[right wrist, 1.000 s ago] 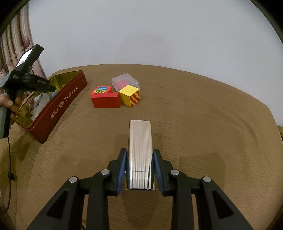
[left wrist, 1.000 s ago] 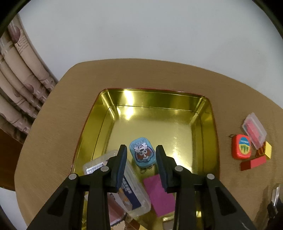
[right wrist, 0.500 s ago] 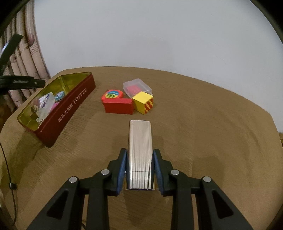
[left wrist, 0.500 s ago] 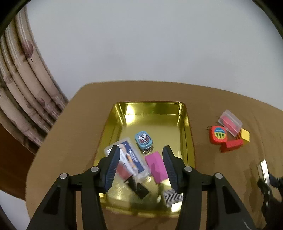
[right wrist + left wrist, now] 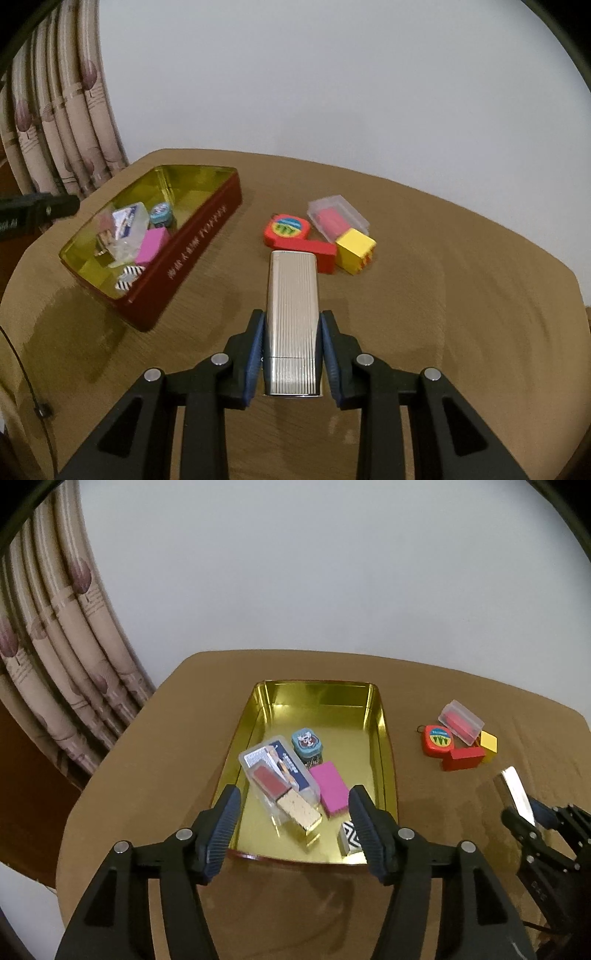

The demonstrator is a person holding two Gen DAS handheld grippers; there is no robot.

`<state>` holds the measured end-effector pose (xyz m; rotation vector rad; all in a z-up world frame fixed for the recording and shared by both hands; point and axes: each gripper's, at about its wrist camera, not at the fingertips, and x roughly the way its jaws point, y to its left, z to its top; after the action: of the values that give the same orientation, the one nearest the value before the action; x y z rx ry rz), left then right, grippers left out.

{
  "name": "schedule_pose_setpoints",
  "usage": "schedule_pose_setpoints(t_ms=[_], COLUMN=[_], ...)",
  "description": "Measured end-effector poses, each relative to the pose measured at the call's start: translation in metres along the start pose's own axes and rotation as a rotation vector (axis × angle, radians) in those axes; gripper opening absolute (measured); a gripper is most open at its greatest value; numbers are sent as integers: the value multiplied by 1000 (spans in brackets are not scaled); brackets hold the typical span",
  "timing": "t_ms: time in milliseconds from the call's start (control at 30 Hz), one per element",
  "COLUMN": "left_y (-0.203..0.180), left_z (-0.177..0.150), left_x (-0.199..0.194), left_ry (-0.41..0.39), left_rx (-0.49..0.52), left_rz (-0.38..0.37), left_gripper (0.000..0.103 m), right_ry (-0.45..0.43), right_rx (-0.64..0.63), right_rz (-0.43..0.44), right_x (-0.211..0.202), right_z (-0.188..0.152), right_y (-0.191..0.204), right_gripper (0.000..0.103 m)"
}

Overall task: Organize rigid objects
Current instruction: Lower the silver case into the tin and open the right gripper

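Observation:
A gold-lined red toffee tin point(image 5: 373, 701) point(image 5: 207, 236) sits on the brown table. It holds a clear plastic box point(image 5: 277, 771), a small teal tin point(image 5: 307, 743), a pink block point(image 5: 331, 788), a gold bar point(image 5: 299, 812) and a black-and-white block point(image 5: 351, 838). My left gripper point(image 5: 293, 812) is open and empty, raised above the tin's near end. My right gripper point(image 5: 291, 339) is shut on a ribbed silver case point(image 5: 293, 317), held above the table right of the tin; the case also shows in the left wrist view point(image 5: 515, 801).
Right of the tin lie a red tape measure point(image 5: 286, 229), a red block point(image 5: 321, 254), a yellow cube point(image 5: 354, 251) and a clear box with a red insert point(image 5: 338, 218). A curtain point(image 5: 66, 664) hangs at the far left. A white wall stands behind the table.
My left gripper has risen and drawn back from inside the tin, and its jaws have opened wider. My right gripper has lifted the silver case and carried it toward the tin.

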<state>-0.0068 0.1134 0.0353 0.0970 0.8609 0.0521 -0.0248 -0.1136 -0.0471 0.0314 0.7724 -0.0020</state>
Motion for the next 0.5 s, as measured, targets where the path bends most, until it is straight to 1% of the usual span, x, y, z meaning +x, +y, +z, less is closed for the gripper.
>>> schedule_pose_setpoints(t_ms=[100,200,300,500], left_y=[-1,2,6,14], left_z=[-3,-3,0,0], left_x=[-3,-1,-3,0], left_ry=[-1,3,-1,-14], left_rx=[2,-25,-47,-22], left_rz=[0,-8,-43,-24], left_gripper=[61,61,62,63], right_ry=[-6,-8,-9,-10], right_rx=[-12,-19,-33,-56], right_rz=[10,25,33,39], right_x=[0,2,3,4], right_z=[7,13,17,26], right_y=[11,22,33,52], right_gripper=[30,30,30,30])
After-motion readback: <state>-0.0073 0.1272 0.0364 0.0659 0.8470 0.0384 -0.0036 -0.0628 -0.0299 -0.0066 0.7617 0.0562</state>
